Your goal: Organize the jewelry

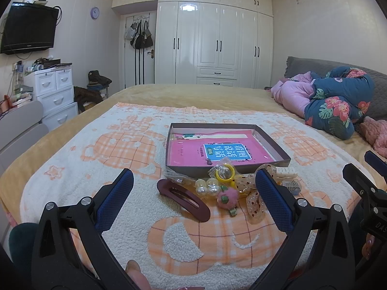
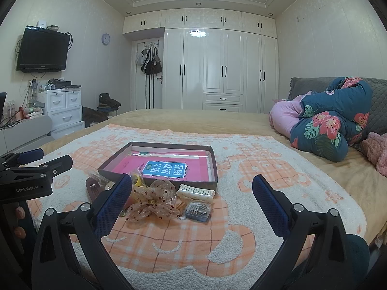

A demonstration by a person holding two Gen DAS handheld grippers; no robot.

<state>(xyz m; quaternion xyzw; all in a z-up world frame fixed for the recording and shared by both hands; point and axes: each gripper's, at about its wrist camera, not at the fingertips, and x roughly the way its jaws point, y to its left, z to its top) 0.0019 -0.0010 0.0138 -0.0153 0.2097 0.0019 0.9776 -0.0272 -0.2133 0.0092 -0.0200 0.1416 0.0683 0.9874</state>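
Observation:
A shallow dark box [image 1: 225, 166] [image 2: 154, 180] with a pink book inside lies on the blanket. In front of it sits a pile of hair accessories: a maroon oval clip [image 1: 183, 199] [image 2: 93, 188], pearl beads [image 1: 208, 187], a pink pompom clip [image 1: 226, 197], a yellow ring in a bag [image 1: 225, 171], a sheer dotted bow [image 2: 153, 199] [image 1: 252, 200], a cream claw clip [image 2: 196, 192] and a small clear case [image 2: 198, 210]. My left gripper [image 1: 194, 180] is open, just short of the pile. My right gripper [image 2: 192, 186] is open, near the pile's right side.
The orange-and-white blanket [image 1: 96, 169] covers a tan bed. Folded quilts [image 2: 326, 123] lie at the right. White drawers [image 1: 53, 91] and a chair stand left of the bed. The right gripper shows at the left wrist view's right edge [image 1: 367, 193].

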